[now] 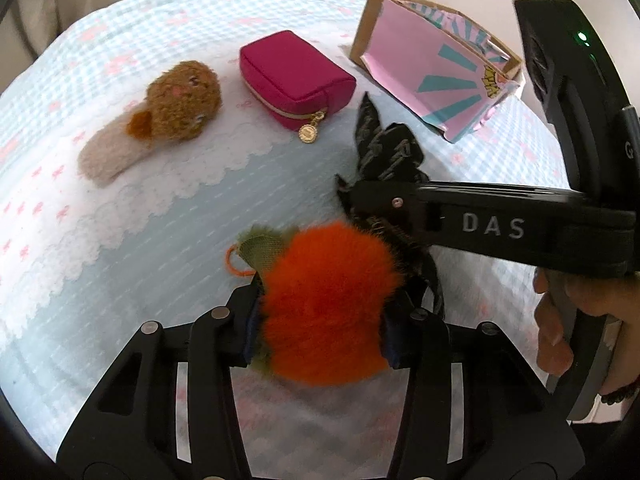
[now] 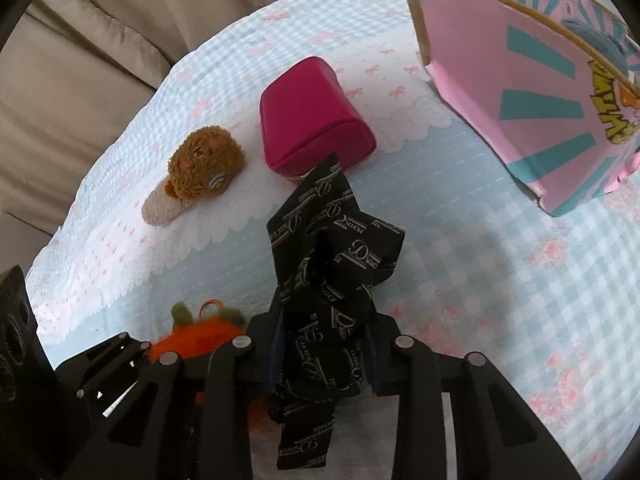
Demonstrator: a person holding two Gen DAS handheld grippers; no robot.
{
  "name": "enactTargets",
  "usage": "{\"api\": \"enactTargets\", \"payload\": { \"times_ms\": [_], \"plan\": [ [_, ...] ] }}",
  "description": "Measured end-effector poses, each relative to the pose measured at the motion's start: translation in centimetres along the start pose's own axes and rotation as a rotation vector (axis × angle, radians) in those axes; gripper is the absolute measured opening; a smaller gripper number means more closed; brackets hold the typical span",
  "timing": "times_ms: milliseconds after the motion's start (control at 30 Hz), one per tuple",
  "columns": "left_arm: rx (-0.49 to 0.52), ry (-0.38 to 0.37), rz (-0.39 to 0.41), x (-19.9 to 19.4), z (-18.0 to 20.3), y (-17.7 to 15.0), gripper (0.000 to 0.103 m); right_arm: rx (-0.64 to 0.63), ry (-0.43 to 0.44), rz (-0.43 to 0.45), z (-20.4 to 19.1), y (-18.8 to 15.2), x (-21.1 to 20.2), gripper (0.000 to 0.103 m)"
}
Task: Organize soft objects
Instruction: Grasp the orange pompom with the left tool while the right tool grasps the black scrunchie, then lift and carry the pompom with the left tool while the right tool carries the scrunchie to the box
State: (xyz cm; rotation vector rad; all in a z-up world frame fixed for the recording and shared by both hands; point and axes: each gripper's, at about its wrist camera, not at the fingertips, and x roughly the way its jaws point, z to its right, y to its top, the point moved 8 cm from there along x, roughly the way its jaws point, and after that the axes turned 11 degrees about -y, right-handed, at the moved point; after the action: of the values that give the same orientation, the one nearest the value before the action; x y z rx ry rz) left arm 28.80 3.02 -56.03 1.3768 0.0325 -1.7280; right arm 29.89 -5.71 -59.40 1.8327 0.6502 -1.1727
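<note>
At lower centre, the fluffy orange fur pompom (image 1: 324, 320) looks long-piled; the black printed cloth scarf (image 2: 328, 280) is thin and smooth. The brown plush toy (image 1: 180, 108) at upper left is curly, the magenta fabric pouch (image 1: 292, 76) matt, the pink cardboard box (image 1: 432, 68) slightly glossy

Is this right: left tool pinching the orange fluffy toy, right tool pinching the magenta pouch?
Not quite. The left tool does pinch the orange fluffy toy, but the right tool is pinching the black printed cloth, as the right wrist view shows. The magenta pouch sits untouched further back on the bedspread.
</note>
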Motion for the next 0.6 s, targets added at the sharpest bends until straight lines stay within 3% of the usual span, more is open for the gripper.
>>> {"api": "enactTargets", "payload": {
  "times_ms": [333, 600],
  "plan": [
    [-0.095, 0.02, 0.072, -6.2, 1.8, 1.9, 0.041, 0.001, 0.003, 0.024, 0.4, 0.6, -5.4, 0.028],
    [-0.129, 0.062, 0.156, -14.9, 6.5, 6.1, 0.041, -0.015, 0.019, 0.112, 0.1, 3.5, -15.9, 0.028]
  ]
}}
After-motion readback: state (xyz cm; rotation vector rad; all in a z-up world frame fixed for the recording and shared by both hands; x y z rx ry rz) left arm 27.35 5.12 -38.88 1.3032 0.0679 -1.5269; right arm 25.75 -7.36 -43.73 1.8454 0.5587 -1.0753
